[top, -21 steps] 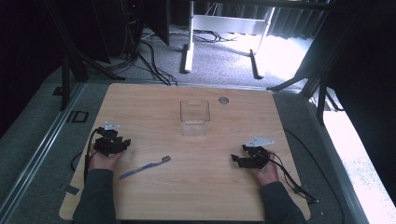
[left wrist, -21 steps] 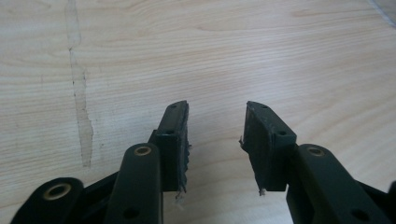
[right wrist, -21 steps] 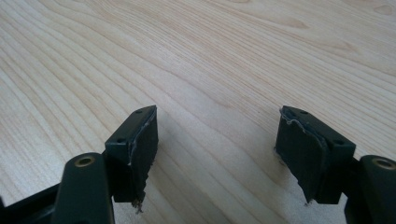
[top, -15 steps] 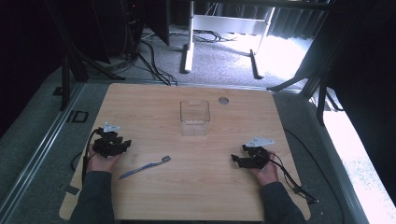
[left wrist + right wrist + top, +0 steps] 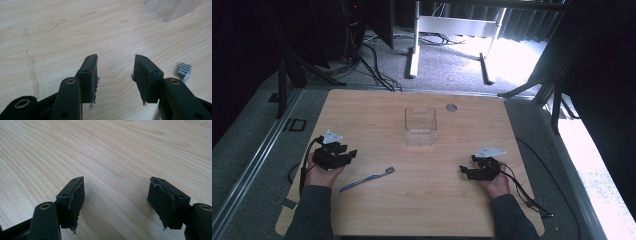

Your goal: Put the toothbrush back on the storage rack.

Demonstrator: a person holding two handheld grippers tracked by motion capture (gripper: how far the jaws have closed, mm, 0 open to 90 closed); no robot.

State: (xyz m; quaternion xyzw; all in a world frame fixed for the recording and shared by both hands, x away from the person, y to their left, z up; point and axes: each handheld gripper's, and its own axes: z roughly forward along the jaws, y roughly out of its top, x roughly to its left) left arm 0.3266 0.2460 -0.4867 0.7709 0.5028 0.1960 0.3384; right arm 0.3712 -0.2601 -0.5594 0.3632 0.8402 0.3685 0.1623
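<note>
A blue toothbrush [image 5: 367,179] lies flat on the wooden table [image 5: 377,115], its bristled head [image 5: 183,70] pointing toward the middle. A clear plastic box [image 5: 420,125] stands upright at the table's centre back, and its corner [image 5: 170,8] shows in the left gripper view. My left gripper [image 5: 349,155] rests low at the table's left, open, with bare wood between its fingers [image 5: 90,72]; the brush head lies just right of its jaws. My right gripper [image 5: 463,172] sits at the right side, open wide over bare wood, fingers [image 5: 75,200] empty.
A small round grommet [image 5: 451,107] is set in the table near the back edge. Cables trail from both grippers off the table's sides. Beyond the back edge are a carpeted floor, desk legs [image 5: 414,45] and loose cables.
</note>
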